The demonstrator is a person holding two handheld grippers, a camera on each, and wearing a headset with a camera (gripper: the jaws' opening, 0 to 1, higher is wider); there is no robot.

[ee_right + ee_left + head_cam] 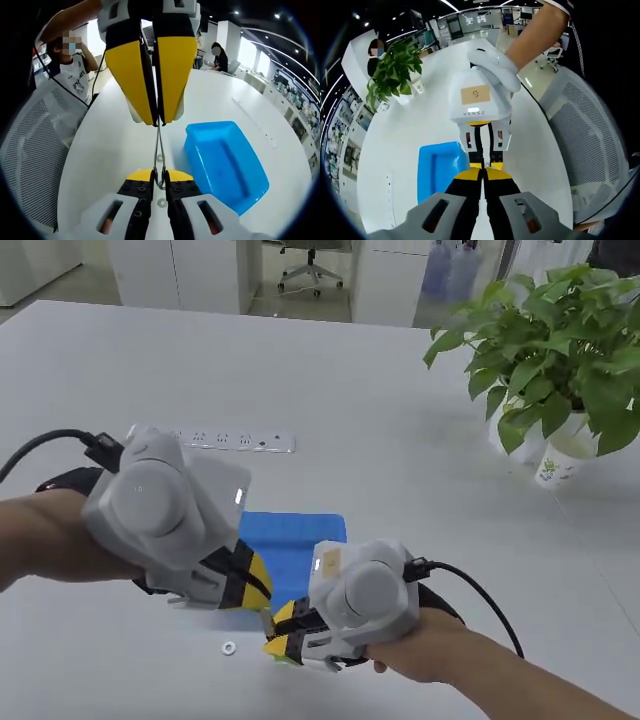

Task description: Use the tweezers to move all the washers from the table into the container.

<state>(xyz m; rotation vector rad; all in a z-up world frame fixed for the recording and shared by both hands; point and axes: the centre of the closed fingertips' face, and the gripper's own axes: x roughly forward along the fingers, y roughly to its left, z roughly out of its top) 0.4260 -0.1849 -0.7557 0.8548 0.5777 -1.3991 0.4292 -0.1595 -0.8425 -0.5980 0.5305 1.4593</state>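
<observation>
The white desk [400, 440] carries everything, and the blue container [295, 540] sits on it just behind my two grippers, open side up; I can't see any washers in it from the right gripper view. The left gripper [157, 121] and right gripper [159, 176] meet nose to nose, tips almost touching, which is where I judge the trouble lies. With both clamped on one thin tool, any twist or pull between my hands could bend the tweezers [158, 145] or flick them out. If one side lets go before the other has a square hold, they drop onto the desk. The left jaws are pressed together with only the thin metal between them, pinching the tweezers' upper end. The right jaws are likewise closed, nipping the lower end, so neither gripper has a hand free. One washer [229, 647] lies on the desk just in front of the grippers, near the container but outside it, so the moving work looks barely begun to me.
</observation>
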